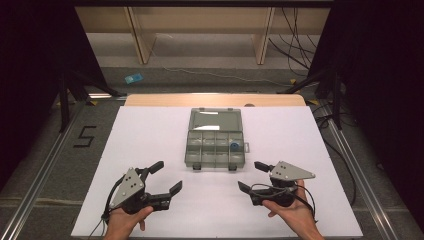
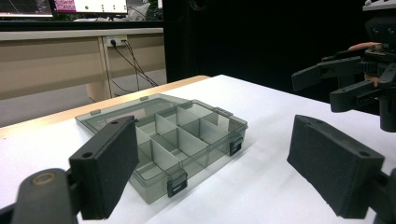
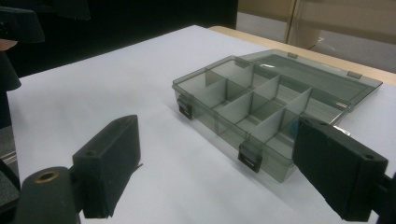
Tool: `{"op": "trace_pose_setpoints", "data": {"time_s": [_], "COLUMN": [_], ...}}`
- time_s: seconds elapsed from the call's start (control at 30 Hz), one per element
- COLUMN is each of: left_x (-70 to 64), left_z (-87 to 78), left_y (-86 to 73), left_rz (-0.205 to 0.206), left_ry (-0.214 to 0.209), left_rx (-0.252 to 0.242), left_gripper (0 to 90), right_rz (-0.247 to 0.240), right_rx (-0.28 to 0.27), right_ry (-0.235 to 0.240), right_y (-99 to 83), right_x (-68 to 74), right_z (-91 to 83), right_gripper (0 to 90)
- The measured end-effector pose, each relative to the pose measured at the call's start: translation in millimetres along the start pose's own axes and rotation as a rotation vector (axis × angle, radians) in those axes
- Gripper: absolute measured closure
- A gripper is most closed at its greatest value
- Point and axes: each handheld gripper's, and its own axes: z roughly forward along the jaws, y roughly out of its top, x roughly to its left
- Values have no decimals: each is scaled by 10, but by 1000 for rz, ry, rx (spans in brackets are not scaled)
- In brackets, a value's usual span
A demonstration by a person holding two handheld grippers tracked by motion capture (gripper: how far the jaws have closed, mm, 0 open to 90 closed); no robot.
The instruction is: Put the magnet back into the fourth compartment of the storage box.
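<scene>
A grey see-through compartment box (image 1: 215, 145) lies open in the middle of the white table, its lid (image 1: 216, 119) flat behind it. A small blue object (image 1: 234, 146) sits in a right-hand compartment. My left gripper (image 1: 166, 178) is open near the front left, with nothing between its jaws, and it faces the box (image 2: 182, 140). My right gripper (image 1: 251, 176) is open at the front right, also holding nothing, aimed at the box (image 3: 261, 105). The right gripper (image 2: 345, 84) also appears far off in the left gripper view.
The white table sheet (image 1: 150, 135) has a wooden strip (image 1: 215, 100) along its far edge. A small metal piece (image 1: 246, 146) lies by the box's right side. Wooden bench legs, cables and a blue item (image 1: 133, 78) are on the floor beyond.
</scene>
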Motion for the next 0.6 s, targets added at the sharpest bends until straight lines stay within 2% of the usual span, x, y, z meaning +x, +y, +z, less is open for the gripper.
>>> {"op": "trace_pose_setpoints", "data": {"time_s": [0.13, 0.17, 0.2, 0.23, 0.27, 0.37, 0.43, 0.6], "left_x": [-5, -6, -9, -10, -12, -14, -15, -16], "left_z": [2, 3, 2, 2, 2, 2, 2, 3], "left_y": [-2, -2, -3, -3, -3, -3, -3, -3], "left_rz": [0, 0, -1, 1, 0, 1, 1, 2], "left_ry": [-2, -3, -3, -4, -4, -5, -5, -5], "left_rx": [1, 1, 1, 2, 2, 4, 5, 6], "left_gripper": [157, 157, 157, 157, 157, 157, 157, 157], "right_rz": [9, 4, -3, 10, 0, 12, 14, 7], "right_rx": [-12, 5, -2, 7, -6, -17, 5, -10], "right_ry": [13, 10, 2, 8, 0, 10, 10, -5], "right_y": [-23, -21, -26, -29, -35, -51, -52, -79], "right_x": [25, 27, 29, 40, 39, 57, 60, 68], "right_z": [-13, -30, -37, -47, -51, -62, -91, -109], "right_gripper": [162, 162, 161, 161, 161, 160, 159, 159]}}
